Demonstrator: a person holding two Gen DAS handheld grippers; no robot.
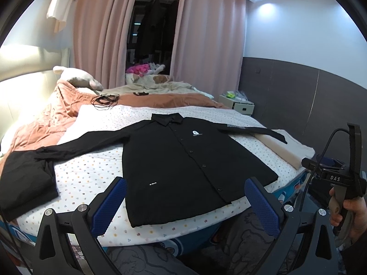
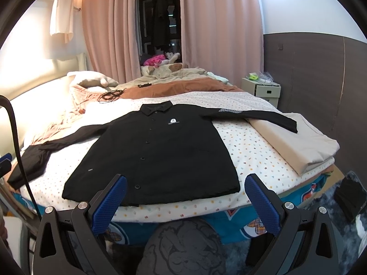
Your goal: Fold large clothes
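A black long-sleeved button shirt point(image 1: 181, 160) point(image 2: 158, 151) lies flat and face up on the dotted white sheet point(image 1: 91, 171) point(image 2: 252, 151), collar at the far side, both sleeves spread out. Its left sleeve cuff rests on a black folded garment point(image 1: 25, 183). Its right sleeve lies over a beige folded cloth point(image 2: 298, 142). My left gripper point(image 1: 185, 197) hovers open just before the shirt's hem, holding nothing. My right gripper point(image 2: 185, 194) also stands open in front of the hem, empty. In the left wrist view the right gripper's body point(image 1: 337, 178) shows at the right, held by a hand point(image 1: 353, 215).
A crumpled orange blanket point(image 1: 45, 119) and pillow point(image 1: 80, 78) lie at the bed's left. Black cables point(image 1: 105, 99) rest behind the shirt. A white nightstand point(image 2: 263, 89) stands at the right wall. Pink curtains point(image 2: 218, 27) hang behind. A dark patterned trouser leg point(image 2: 183, 249) is below.
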